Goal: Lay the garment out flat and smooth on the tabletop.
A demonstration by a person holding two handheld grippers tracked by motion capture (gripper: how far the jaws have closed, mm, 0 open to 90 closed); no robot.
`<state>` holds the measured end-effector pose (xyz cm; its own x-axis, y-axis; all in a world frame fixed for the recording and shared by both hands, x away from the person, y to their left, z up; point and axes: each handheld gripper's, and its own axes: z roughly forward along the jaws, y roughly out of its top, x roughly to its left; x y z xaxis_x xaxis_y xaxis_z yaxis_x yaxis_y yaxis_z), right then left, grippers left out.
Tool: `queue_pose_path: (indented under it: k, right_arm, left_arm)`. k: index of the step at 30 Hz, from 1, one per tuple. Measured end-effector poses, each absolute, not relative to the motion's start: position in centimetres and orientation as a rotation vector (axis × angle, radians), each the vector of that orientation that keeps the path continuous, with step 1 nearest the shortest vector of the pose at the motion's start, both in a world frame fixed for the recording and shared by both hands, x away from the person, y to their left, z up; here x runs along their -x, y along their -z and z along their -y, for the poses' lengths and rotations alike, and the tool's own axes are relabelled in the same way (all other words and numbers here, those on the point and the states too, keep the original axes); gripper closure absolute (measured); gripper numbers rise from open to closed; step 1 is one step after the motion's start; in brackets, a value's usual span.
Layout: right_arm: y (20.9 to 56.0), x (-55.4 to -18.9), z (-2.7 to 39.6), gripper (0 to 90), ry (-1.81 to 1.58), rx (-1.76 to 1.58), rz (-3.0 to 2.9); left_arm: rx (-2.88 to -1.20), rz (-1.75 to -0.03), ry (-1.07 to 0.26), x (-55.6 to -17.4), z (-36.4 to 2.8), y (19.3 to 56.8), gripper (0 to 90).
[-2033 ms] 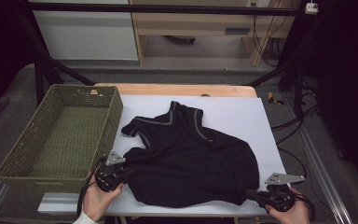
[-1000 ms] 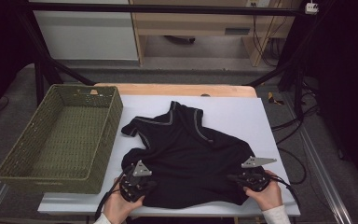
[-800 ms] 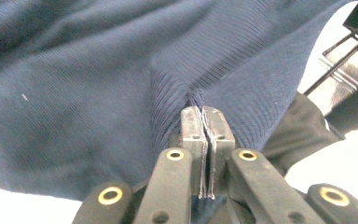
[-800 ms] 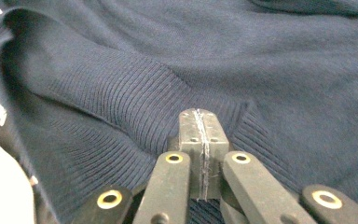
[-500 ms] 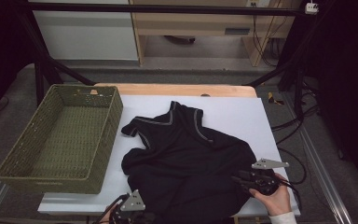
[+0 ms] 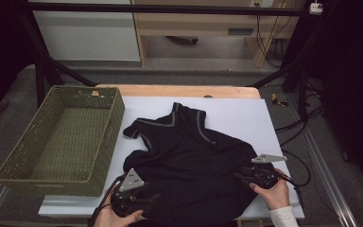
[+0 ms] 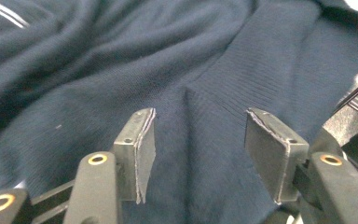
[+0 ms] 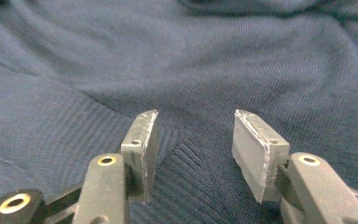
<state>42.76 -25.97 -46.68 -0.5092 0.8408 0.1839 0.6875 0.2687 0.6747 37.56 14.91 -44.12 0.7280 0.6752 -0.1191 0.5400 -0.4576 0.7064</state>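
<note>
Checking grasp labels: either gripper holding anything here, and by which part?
Nothing held. The left gripper and right gripper both stand open over the dark sweater's ribbed hem, pads off the fabric.

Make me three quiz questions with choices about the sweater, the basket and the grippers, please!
1. Where is the basket?
A. left of the sweater
B. on top of the sweater
C. right of the sweater

2. What colour is the basket?
A. red
B. green
C. white

3. How do the jaws of the left gripper and right gripper stand?
A. clamped on the basket
B. shut on nothing
C. apart over the sweater's ribbed hem

Answers:
1. A, in the high view the basket sits at the table's left, beside the sweater.
2. B, its woven walls are olive green.
3. C, each gripper view shows a gap between the pads with knit fabric below; both have just been opening.
</note>
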Motion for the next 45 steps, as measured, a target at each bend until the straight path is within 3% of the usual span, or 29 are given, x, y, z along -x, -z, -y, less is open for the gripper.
queue_pose_path:
  k: [3, 7, 9, 11, 15, 19, 22, 23, 26, 31, 34, 40, 43, 45]
  right_arm:
    - [47.1, -42.8, 25.9, 59.4, -1.04, -1.427, -2.354]
    - [47.0, -42.2, 26.2, 83.7, -1.045, -1.407, -2.419]
    - [46.9, -41.9, 26.3, 85.8, -1.054, -1.419, -2.421]
    - [46.6, -41.6, 26.5, 86.2, -1.067, -1.414, -2.427]
    - [45.6, -40.4, 26.9, 86.2, -1.127, -1.384, -2.427]
    - [44.8, -38.1, 28.1, 85.8, -1.177, -1.364, -2.427]
    - [44.4, -36.3, 29.2, 74.3, -1.233, -1.372, -2.391]
    - [44.2, -35.8, 29.6, 66.1, -1.249, -1.359, -2.363]
    - [43.5, -35.6, 30.1, 57.4, -1.291, -1.38, -2.304]
    - [43.7, -37.6, 30.1, 45.8, -1.208, -1.406, -2.254]
    - [45.1, -39.0, 30.1, 42.4, -1.098, -1.439, -2.228]
    - [47.2, -40.7, 31.3, 40.3, -1.005, -1.474, -2.178]
    - [47.6, -41.4, 31.5, 41.8, -0.992, -1.471, -2.162]
    - [47.9, -41.9, 31.4, 46.1, -0.99, -1.46, -2.168]
  left_arm:
    - [-2.208, -0.917, -0.183, -38.3, -13.3, 45.4, 43.1]
    - [-2.273, -0.905, -0.165, -38.2, -11.8, 46.5, 56.1]
    - [-2.284, -0.882, -0.212, -37.8, -11.5, 46.7, 64.2]
    - [-2.306, -0.86, -0.179, -37.6, -11.5, 46.3, 82.2]
    - [-2.311, -0.82, -0.122, -36.8, -12.2, 46.0, 86.2]
    - [-2.302, -0.646, -0.054, -33.9, -12.8, 44.9, 86.5]
    - [-2.322, -0.525, -0.025, -31.8, -13.4, 44.9, 85.7]
    - [-2.33, -0.512, -0.016, -31.6, -13.5, 44.9, 83.2]
    - [-2.306, -0.53, -0.026, -31.7, -14.5, 44.9, 72.4]
    - [-2.209, -0.791, -0.233, -34.0, -16.9, 44.5, 38.2]
    - [-2.201, -0.982, -0.336, -35.4, -18.3, 45.4, 29.1]
    - [-2.163, -1.179, -0.397, -37.0, -20.3, 47.6, 19.2]
    - [-2.151, -1.179, -0.393, -37.2, -20.4, 47.6, 23.1]
    - [-2.148, -1.151, -0.38, -37.1, -20.1, 47.4, 38.7]
